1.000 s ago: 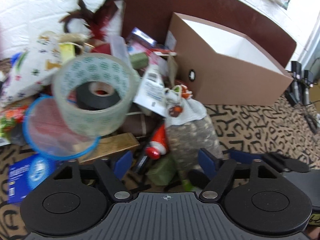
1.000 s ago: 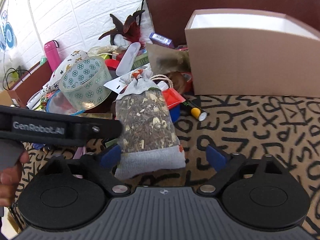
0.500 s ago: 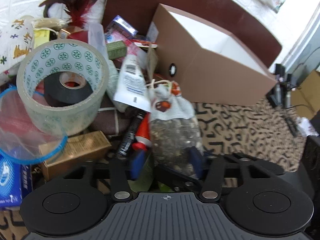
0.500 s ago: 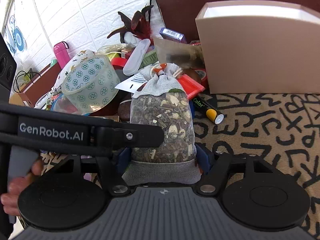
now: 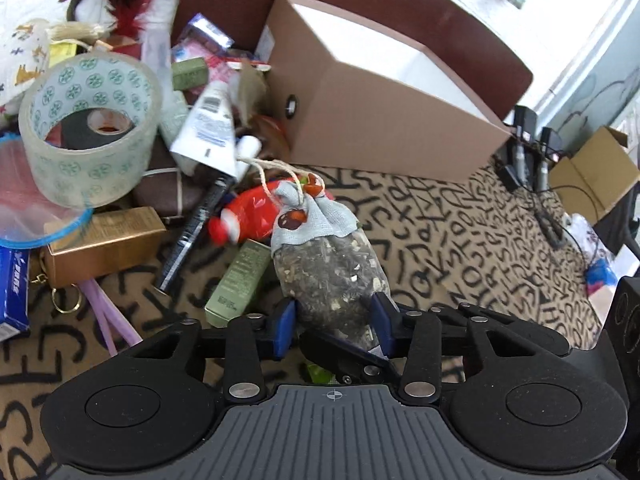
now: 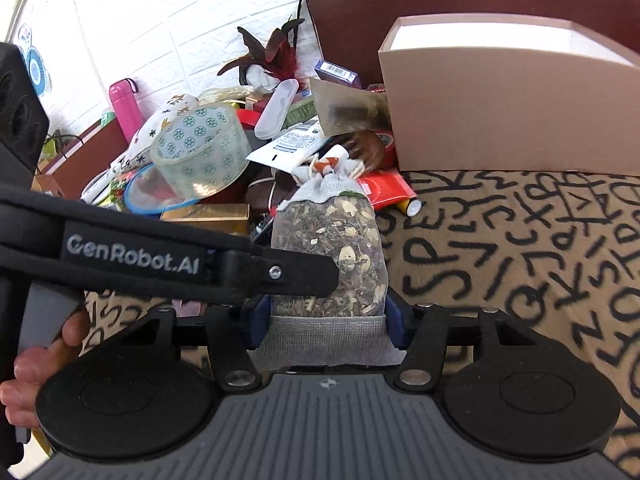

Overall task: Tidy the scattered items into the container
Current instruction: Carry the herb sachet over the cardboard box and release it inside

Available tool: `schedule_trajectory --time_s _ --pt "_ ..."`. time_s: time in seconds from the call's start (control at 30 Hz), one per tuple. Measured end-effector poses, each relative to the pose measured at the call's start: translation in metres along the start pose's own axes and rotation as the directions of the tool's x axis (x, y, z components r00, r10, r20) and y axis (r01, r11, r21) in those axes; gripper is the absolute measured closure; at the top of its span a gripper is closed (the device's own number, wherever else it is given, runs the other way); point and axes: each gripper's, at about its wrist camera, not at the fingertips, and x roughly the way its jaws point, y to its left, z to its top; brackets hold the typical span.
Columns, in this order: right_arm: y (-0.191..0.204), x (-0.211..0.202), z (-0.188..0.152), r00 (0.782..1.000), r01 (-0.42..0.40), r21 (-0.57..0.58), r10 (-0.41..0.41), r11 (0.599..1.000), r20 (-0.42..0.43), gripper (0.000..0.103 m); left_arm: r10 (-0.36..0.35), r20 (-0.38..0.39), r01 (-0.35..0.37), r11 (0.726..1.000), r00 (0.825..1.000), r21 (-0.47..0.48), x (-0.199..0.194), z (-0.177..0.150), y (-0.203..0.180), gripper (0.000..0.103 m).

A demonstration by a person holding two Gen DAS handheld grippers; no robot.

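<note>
Both your left gripper (image 5: 334,328) and right gripper (image 6: 324,322) are closing their jaws on the herb sachet (image 5: 328,276); squeeze gently, then carry it ahead into the box (image 5: 384,120).

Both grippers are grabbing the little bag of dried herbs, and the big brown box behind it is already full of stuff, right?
Not quite. Both grippers, left and right, are closing on the herb sachet, but the brown box looks empty: the left wrist view shows only bare white inside walls.
</note>
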Motion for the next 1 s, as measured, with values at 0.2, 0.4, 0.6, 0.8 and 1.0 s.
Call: schedule_trajectory --time_s 0.2,0.4,0.6,0.8,1.0 --pt "0.004 -0.035 0.014 0.996 0.024 -0.044 -0.020 0.999 0.083 0.043 -0.039 0.108 0.033 0.998 0.993 0.056 -0.031 0.021 -0.027 0.064" --pt "0.007 -0.060 0.075 0.973 0.095 -0.161 -0.057 0.982 0.224 0.043 -0.084 0.243 0.058 0.992 0.966 0.113 -0.048 0.087 -0.048 0.064" --pt "-0.019 -0.037 0.160 0.956 0.142 -0.097 -0.111 0.985 0.273 0.042 -0.092 0.289 0.058 0.990 0.953 0.125 -0.017 0.171 -0.050 0.064" --pt "-0.060 0.014 0.218 0.966 0.172 -0.043 -0.160 0.984 0.203 0.042 -0.113 0.205 0.107 0.993 0.972 0.040 0.045 0.238 -0.029 0.062" --pt "-0.108 0.076 0.253 0.985 0.154 0.014 -0.154 0.988 0.079 0.042 -0.082 0.118 0.086 0.996 0.990 -0.030 0.118 0.273 -0.003 0.062"
